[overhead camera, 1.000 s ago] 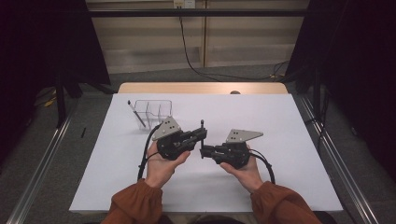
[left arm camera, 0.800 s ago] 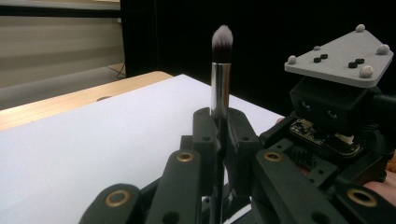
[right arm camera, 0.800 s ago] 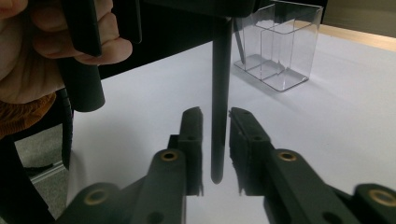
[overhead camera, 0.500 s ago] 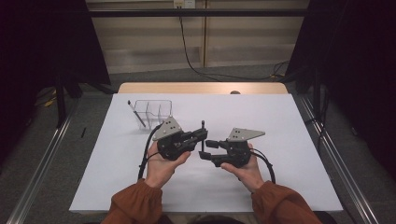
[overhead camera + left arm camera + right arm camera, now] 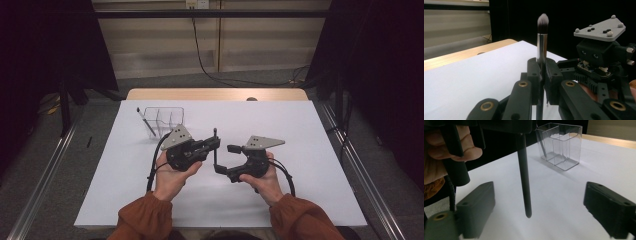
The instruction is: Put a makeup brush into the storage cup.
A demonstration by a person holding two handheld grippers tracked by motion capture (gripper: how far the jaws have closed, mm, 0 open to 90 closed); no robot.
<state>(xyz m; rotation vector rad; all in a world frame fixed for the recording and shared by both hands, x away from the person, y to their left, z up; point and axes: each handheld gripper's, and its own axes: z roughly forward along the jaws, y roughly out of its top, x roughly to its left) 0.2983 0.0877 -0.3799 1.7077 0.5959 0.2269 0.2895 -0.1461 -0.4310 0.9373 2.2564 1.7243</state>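
Observation:
A makeup brush (image 5: 215, 151) with a black handle, silver ferrule and pale tuft (image 5: 542, 37) stands upright above the white sheet. My left gripper (image 5: 216, 145) is shut on the middle of its handle (image 5: 541, 72). My right gripper (image 5: 226, 159) faces it from the right, and its jaws have just been opening. They now stand wide on either side of the handle's lower end (image 5: 524, 182) without touching it. In the right gripper view the handle tip hangs free above the sheet between the two black jaws of that gripper (image 5: 541, 207).
A clear plastic organiser (image 5: 162, 120) with compartments stands at the back left of the white sheet (image 5: 300, 150), with a thin dark stick (image 5: 145, 121) leaning in it. The organiser (image 5: 560, 145) is beyond the brush. A wooden table edge (image 5: 215, 94) runs behind.
The right gripper's jaws went from nearly together at the brush handle to wide apart. Both hands and the brush kept their places.

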